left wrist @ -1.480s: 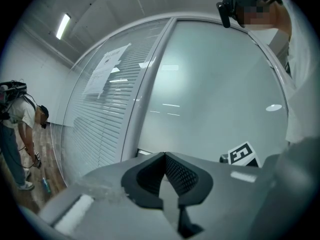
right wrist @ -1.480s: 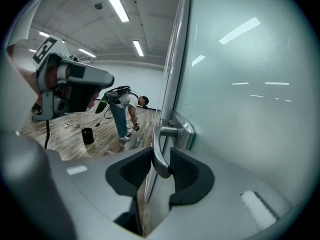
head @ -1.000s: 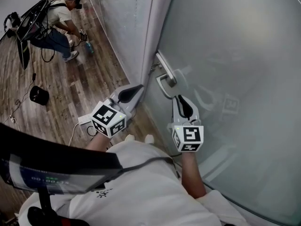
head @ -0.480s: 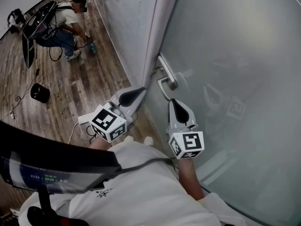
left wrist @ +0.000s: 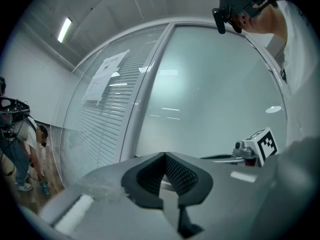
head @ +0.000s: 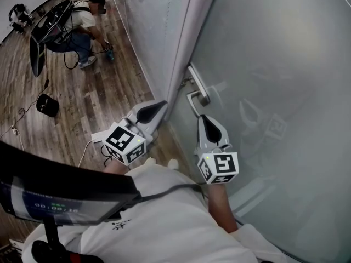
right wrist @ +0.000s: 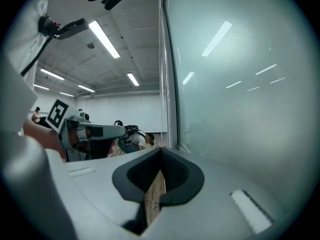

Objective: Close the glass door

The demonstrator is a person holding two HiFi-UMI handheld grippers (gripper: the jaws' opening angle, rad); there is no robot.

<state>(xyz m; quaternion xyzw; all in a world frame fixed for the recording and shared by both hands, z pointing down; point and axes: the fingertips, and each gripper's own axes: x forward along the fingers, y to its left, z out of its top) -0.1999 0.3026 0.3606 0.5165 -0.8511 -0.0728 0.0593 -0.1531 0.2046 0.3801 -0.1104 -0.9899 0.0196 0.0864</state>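
Note:
The frosted glass door [head: 274, 59] fills the right of the head view, its metal lever handle [head: 196, 90] by the door's left edge. My right gripper [head: 203, 117] is shut and empty, its tip just below and right of the handle, close to the glass; whether it touches the glass I cannot tell. In the right gripper view only floor shows past the closed jaws [right wrist: 160, 151], with the glass door [right wrist: 240, 84] to the right. My left gripper [head: 163, 104] is shut and empty beside the grey door frame [head: 184, 43]. It [left wrist: 165, 156] points level at the glass.
A glass wall with blinds [head: 145, 15] runs left of the frame. A person [head: 77, 21] crouches on the wood floor at the far left with cables and gear. A black round object [head: 46, 104] and a white cable [head: 96, 138] lie on the floor.
My right gripper's jaws have closed and it has moved slightly up and left toward the handle. The left gripper has stayed put.

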